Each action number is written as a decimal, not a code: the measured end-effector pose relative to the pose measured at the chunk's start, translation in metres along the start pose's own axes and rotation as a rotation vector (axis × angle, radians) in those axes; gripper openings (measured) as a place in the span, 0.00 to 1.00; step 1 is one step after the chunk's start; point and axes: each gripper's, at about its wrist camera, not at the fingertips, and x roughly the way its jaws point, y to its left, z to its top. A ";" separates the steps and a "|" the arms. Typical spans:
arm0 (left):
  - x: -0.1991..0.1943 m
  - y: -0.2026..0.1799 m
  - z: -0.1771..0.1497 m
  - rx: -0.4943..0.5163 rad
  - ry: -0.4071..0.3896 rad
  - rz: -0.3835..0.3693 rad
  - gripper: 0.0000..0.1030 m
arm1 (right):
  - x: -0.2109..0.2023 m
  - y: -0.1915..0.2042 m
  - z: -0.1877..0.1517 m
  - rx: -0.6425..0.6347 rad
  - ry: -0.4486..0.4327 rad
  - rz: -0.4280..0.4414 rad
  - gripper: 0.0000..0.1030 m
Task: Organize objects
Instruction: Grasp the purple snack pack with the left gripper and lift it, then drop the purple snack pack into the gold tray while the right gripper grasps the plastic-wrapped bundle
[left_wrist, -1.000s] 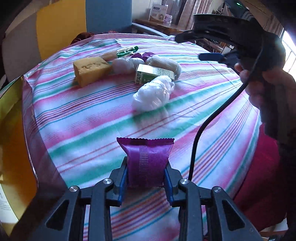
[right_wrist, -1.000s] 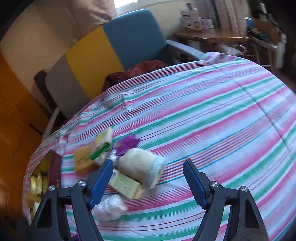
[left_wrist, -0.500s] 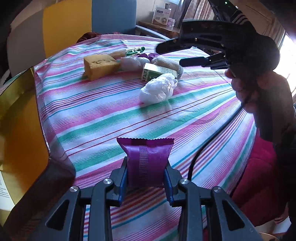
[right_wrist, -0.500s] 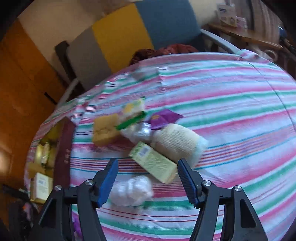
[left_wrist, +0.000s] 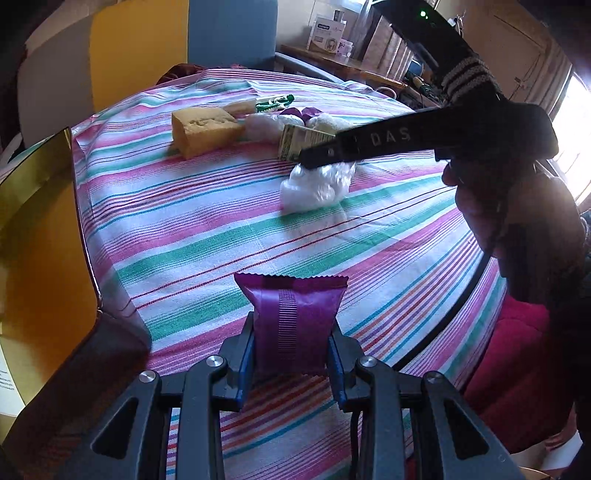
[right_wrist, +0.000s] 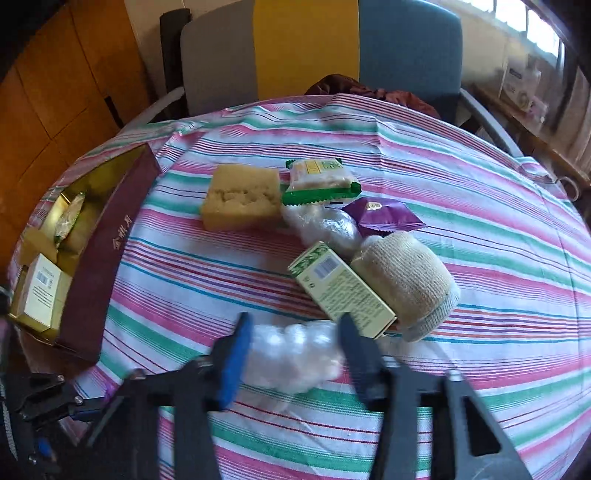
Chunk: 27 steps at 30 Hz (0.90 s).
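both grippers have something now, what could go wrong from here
1. The right gripper is shut on a soft white plastic-wrapped bundle; the slack wrap may slip or tear on lifting.
2. The green carton lies right beside the far finger, so lifting could drag it and the bandage roll.
3. The left gripper holds the purple packet by its lower end only; it might tip out.

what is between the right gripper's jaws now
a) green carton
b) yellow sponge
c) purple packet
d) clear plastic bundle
d: in the right wrist view the jaws of the right gripper sit on either side of the clear plastic bundle, while the carton lies just beyond it.
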 end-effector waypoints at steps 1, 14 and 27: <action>0.000 0.000 0.000 0.001 -0.001 0.001 0.32 | 0.002 -0.001 -0.001 0.000 0.019 0.029 0.39; 0.001 -0.002 -0.003 -0.003 0.002 0.009 0.32 | -0.004 0.011 -0.006 -0.045 0.074 0.107 0.90; -0.020 -0.004 0.002 -0.007 -0.058 -0.031 0.31 | 0.015 0.018 -0.011 -0.118 0.088 0.054 0.52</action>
